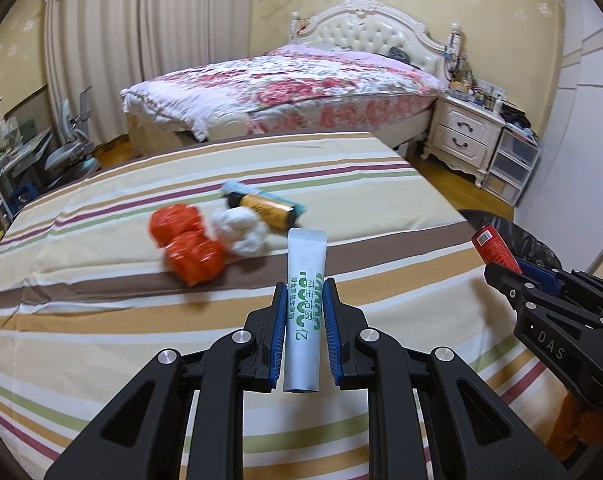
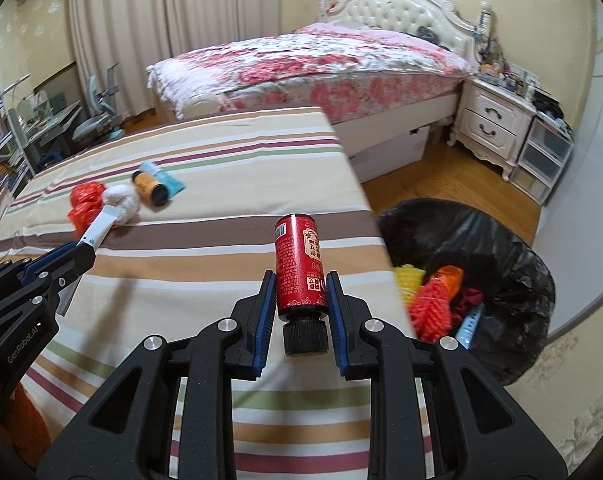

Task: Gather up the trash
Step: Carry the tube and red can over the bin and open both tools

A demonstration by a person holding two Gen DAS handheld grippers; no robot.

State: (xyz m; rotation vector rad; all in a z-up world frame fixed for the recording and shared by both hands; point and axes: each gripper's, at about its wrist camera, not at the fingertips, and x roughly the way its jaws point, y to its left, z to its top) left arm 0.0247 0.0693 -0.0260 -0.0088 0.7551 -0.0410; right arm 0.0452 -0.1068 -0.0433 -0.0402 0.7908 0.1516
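My left gripper (image 1: 304,292) is shut on a white tube (image 1: 304,280) with green print, held above the striped table (image 1: 101,320). My right gripper (image 2: 301,284) is shut on a red bottle (image 2: 299,264) with a black cap, near the table's right edge. It also shows in the left wrist view (image 1: 495,250). Left on the table lie two orange wrappers (image 1: 185,244), a white crumpled wad (image 1: 243,230), a yellow-black roll (image 1: 261,208) and a light blue packet (image 1: 237,188). A black-lined trash bin (image 2: 513,264) stands right of the table, holding orange, yellow and blue trash.
A bed (image 1: 285,84) with a floral cover stands behind the table. A white nightstand (image 1: 461,132) and plastic drawers (image 1: 513,164) are at the right wall. A desk and chair (image 1: 69,148) are at the far left. Wooden floor lies between table and bed.
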